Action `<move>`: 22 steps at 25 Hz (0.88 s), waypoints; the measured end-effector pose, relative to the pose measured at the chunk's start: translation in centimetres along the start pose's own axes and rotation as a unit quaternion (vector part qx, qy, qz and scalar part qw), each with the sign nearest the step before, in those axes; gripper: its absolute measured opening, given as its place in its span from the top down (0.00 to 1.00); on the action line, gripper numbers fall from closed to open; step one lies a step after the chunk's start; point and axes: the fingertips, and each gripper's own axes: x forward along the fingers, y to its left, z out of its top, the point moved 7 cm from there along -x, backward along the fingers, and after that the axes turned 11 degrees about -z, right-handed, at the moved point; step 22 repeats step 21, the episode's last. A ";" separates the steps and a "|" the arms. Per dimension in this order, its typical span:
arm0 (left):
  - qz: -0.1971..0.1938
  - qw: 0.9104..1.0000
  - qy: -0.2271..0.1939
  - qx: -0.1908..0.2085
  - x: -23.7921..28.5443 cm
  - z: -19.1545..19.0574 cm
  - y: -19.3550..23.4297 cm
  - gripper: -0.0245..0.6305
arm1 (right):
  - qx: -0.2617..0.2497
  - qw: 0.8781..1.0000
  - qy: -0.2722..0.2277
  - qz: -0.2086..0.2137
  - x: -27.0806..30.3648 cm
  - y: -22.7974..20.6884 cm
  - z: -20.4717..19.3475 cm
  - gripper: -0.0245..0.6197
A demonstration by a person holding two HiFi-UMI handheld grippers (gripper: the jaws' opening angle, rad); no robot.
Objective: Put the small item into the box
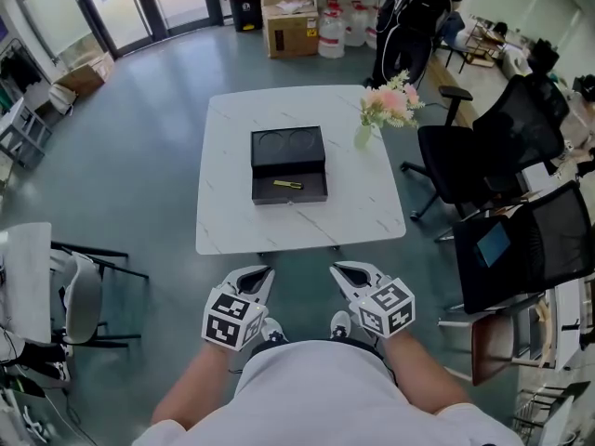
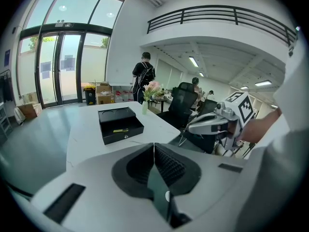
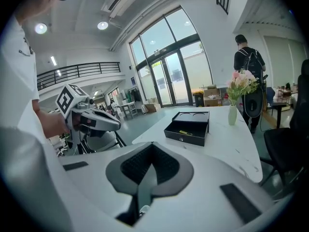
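Left gripper [image 1: 264, 272] and right gripper [image 1: 337, 269], bottom centre, both pinched shut on nothing. Gold item [image 1: 287, 185] already sits in the box [image 1: 288, 147]; a careless poke could flick it out.

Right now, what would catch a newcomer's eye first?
An open black box sits in the middle of the white table, with a small yellow item lying inside it. Pink flowers stand at the table's far right corner. The left gripper and right gripper are both shut and empty, short of the table's near edge.

Pink flowers [image 1: 391, 101] in a vase [image 1: 363, 137] stand on the white table [image 1: 367, 214].
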 end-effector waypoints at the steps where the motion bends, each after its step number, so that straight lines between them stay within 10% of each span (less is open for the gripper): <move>1: 0.000 1.000 0.001 0.000 0.0 0.0 0.0 0.94 | 0.000 1.000 0.000 0.000 0.0 0.0 0.0 0.94; 22: -0.003 1.000 -0.006 0.001 -0.1 0.2 0.6 0.94 | -0.004 1.000 0.003 -0.002 0.2 0.2 0.2 0.94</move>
